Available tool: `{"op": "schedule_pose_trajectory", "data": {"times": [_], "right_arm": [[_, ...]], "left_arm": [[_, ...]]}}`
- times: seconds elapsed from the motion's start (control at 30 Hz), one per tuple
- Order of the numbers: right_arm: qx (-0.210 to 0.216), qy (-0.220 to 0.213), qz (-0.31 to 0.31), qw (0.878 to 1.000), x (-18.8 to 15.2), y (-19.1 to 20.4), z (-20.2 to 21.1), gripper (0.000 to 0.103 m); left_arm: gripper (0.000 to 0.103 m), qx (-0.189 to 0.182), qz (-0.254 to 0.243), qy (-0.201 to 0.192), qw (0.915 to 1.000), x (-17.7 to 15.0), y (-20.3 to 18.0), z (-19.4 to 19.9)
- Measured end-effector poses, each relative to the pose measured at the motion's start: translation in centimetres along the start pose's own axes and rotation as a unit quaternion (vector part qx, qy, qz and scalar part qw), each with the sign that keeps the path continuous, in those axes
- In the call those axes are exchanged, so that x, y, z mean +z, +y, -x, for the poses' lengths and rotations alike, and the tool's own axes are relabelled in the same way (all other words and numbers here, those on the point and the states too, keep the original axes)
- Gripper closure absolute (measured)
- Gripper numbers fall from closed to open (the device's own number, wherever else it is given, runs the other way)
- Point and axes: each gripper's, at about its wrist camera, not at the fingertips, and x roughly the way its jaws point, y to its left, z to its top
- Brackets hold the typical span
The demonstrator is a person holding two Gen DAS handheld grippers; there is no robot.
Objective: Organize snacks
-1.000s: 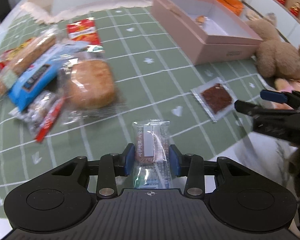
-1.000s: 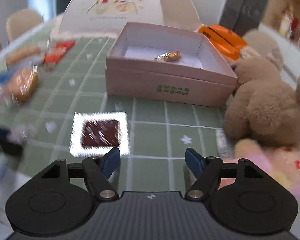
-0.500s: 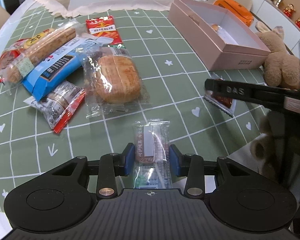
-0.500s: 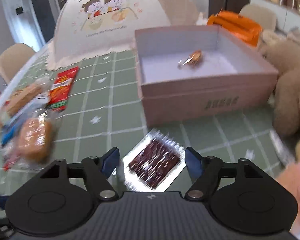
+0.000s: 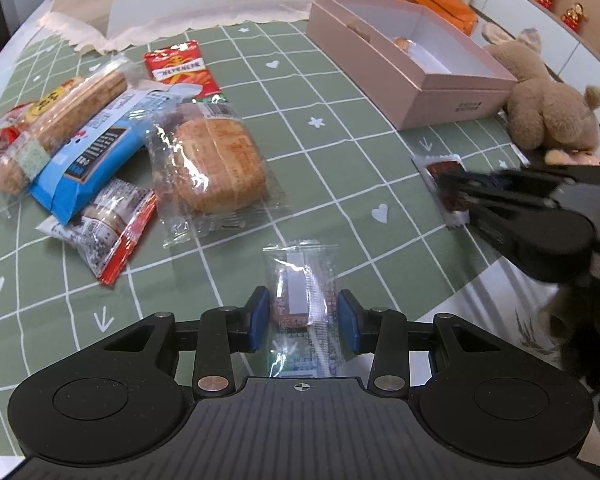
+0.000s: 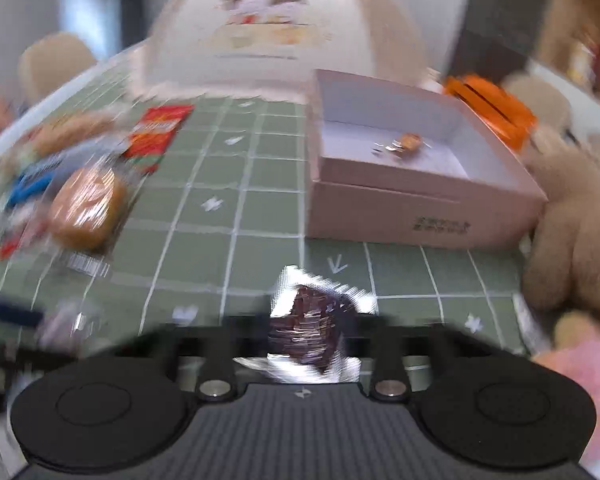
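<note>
Between the blue pads of the left gripper (image 5: 303, 316), a clear-wrapped snack bar (image 5: 300, 292), clamped at its near half with the far end poking out over the green grid tablecloth (image 5: 332, 152). Farther off to the left, a heap of snacks: a round bun in clear wrap (image 5: 216, 164), a blue packet (image 5: 96, 152), a long biscuit roll (image 5: 64, 116), a small red-edged packet (image 5: 108, 228) and, at the far end, a red sachet (image 5: 182, 68). To the right in the left wrist view, the right gripper (image 5: 456, 190), blurred, tips down on a silver-edged packet of dark dried meat (image 5: 444, 172) lying near the table's right edge. From the right wrist view, the same dried meat packet (image 6: 312, 320) sitting between the fingers, crumpled and tilted, apparently pinched; too much motion blur on the fingers to be sure of the grip. Beyond it, far and slightly right, an open pink box (image 6: 420, 216) holding one small wrapped candy (image 6: 408, 142) on its white floor. Just right of the box, touching its corner, a brown teddy bear (image 6: 572, 232); behind the box, an orange bag (image 6: 488, 104). At the far side of the table, a white food cover with cartoon print (image 6: 284, 28).
</note>
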Motion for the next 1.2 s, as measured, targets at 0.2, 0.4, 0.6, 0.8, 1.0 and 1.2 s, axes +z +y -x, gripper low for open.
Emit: {"op": "schedule_pose_trajectory", "data": {"times": [0.2, 0.4, 0.6, 0.8, 1.0, 1.2], "right_arm": [[-0.002, 0.021, -0.065, 0.998, -0.6, -2.4, 1.5, 0.092], [-0.001, 0.013, -0.110, 0.994, -0.1, -2.8, 0.1, 0.059], [-0.001, 0.028, -0.092, 0.995, 0.1, -2.3, -0.9, 0.065], [0.031, 0.013, -0.079, 0.996, 0.7, -4.1, 3.2, 0.066], [0.012, -0.075, -0.060, 0.995, 3.9, -8.4, 9.9, 0.066], [-0.017, -0.158, -0.061, 0.985, 6.8, -12.3, 14.4, 0.065]], "left_arm": [[0.061, -0.003, -0.003, -0.010, 0.9999, -0.3, 0.1, 0.0], [0.060, 0.014, -0.014, -0.012, 0.9997, -0.6, -0.6, 0.0], [0.059, 0.011, 0.004, -0.010, 0.9999, -0.5, -0.4, 0.0], [0.061, 0.029, -0.029, -0.017, 0.9990, -0.9, -1.3, -0.1], [0.063, -0.035, -0.002, -0.086, 0.9957, 2.6, -2.1, 3.7], [0.062, -0.100, -0.034, -0.258, 0.9603, 14.6, -5.8, 11.8]]}}
